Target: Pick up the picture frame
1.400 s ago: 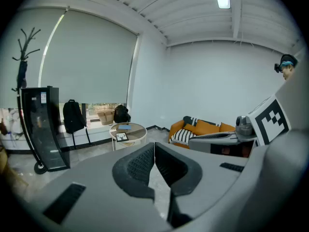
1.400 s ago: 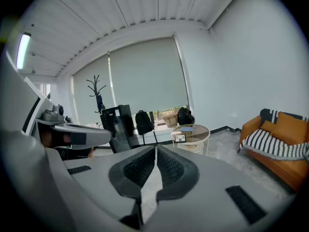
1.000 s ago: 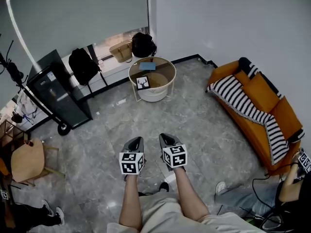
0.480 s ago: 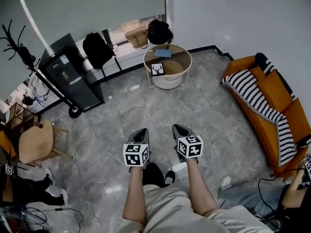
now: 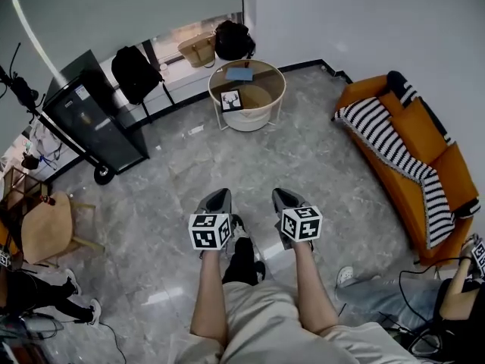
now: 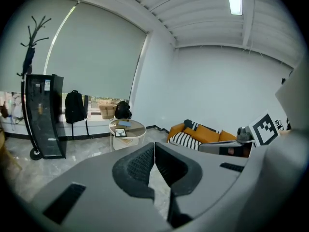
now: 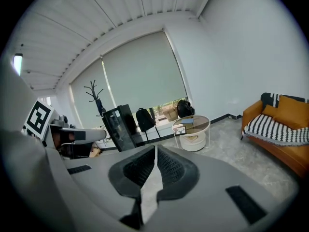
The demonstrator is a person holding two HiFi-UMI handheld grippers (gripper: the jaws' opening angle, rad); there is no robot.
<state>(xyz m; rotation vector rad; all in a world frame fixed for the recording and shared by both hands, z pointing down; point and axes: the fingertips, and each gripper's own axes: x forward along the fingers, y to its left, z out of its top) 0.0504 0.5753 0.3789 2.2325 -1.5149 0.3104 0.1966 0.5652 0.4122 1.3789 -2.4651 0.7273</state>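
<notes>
Picture frame (image 5: 231,100) stands propped upright on the top of the round side table (image 5: 278,89), near the table's front-left edge as the head view shows it, its black border around a pale print with a dark figure. A blue book (image 5: 239,73) lies flat on the same top, behind the frame. Under the table sits a white round tub (image 5: 250,118).

Both grippers are well apart from the table, held out over the grey stone floor (image 5: 318,165) in front of the person's knees and pointing toward it. The left gripper (image 5: 220,197) has its jaws pressed together with nothing between them; in the left gripper view the ribbed pads (image 6: 140,163) meet at the tip and the frame (image 6: 120,133) shows small and far off on the table beyond. The right gripper (image 5: 282,196) is likewise closed and empty, its pads (image 7: 171,166) touching at the tip in the right gripper view, with the frame (image 7: 181,129) again distant on the table.

Behind the table, on the window ledge, rest a woven bag (image 5: 197,49) and a black backpack (image 5: 233,39); a second black backpack (image 5: 135,73) leans further to the table's left. Left of the table stands a black wheeled cabinet (image 5: 91,127). To the table's right, an orange sofa (image 5: 424,165) carries a striped blanket (image 5: 379,135).
</notes>
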